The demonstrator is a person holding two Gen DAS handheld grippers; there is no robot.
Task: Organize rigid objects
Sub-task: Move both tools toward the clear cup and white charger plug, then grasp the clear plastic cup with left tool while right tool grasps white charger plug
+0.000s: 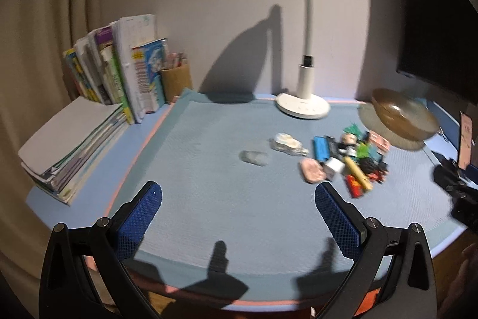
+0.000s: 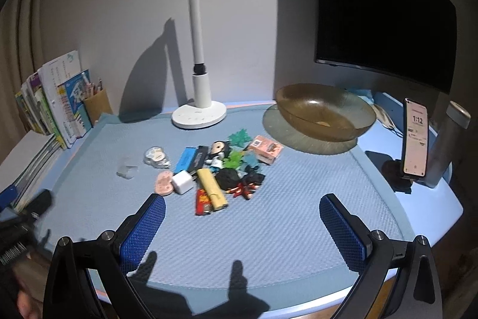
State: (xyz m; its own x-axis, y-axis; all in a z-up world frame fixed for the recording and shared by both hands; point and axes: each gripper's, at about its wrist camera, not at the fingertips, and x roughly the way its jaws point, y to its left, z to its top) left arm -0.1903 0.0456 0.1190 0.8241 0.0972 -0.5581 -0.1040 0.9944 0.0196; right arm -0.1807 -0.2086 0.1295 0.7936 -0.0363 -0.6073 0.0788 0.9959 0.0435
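Hovering above the bench's (image 2: 418, 199) near edge, left tool (image 1: 238, 190) and right tool (image 2: 242, 202) are both seen spread wide, nothing held. Small items (image 2: 215, 169) are heaped mid-bench; bowl (image 2: 325, 112) sits toward the far right corner. Judged best: one outlying piece, e.g. yellow tube (image 2: 212, 189), should be approached squarely, neighbours left undisturbed.
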